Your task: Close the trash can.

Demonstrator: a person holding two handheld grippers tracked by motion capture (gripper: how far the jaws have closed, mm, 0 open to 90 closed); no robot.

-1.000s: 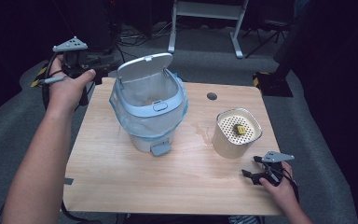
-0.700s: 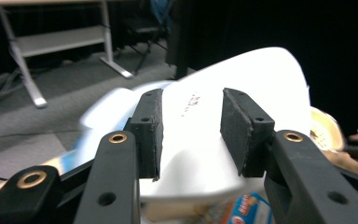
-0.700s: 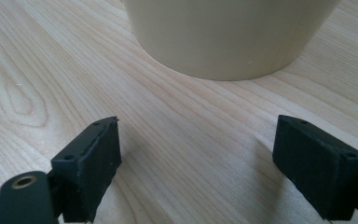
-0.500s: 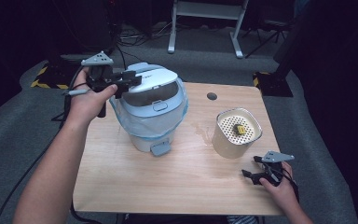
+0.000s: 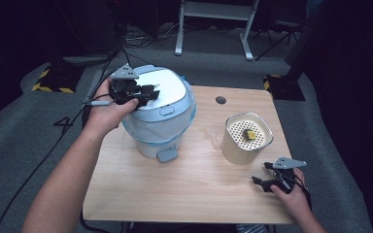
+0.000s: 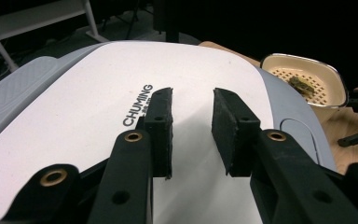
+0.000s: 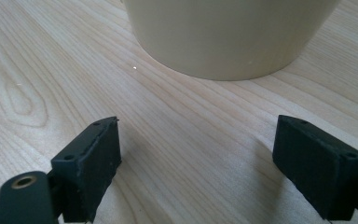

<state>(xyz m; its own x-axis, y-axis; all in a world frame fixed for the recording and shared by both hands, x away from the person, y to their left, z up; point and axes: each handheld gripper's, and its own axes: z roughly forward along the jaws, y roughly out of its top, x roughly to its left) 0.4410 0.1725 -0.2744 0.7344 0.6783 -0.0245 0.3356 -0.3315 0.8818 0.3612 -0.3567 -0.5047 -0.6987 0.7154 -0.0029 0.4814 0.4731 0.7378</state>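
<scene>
A pale blue pedal bin (image 5: 150,141) with a bag liner stands at the table's back left, its white lid (image 5: 167,87) down. My left gripper (image 5: 153,91) lies over the lid's left side, with its fingertips above the white surface (image 6: 74,116). Its jaws have just been closing and stand a little apart, open, with nothing between them (image 6: 191,126). My right gripper (image 5: 260,182) rests open near the front right edge, its jaws wide over bare wood (image 7: 196,154). It faces the base of a cream container (image 7: 228,32).
The cream container (image 5: 246,138) holds a perforated insert with a small dark and yellow piece (image 5: 248,134) on it. The bin's pedal (image 5: 167,155) sticks out toward me. A dark round hole (image 5: 220,100) marks the wooden table (image 5: 175,194) at the back. A white frame (image 5: 213,19) stands on the floor behind.
The bin's lid, up a second ago, is now down. My left hand moved right and down from beside the bin onto the lid. The right hand kept still.
</scene>
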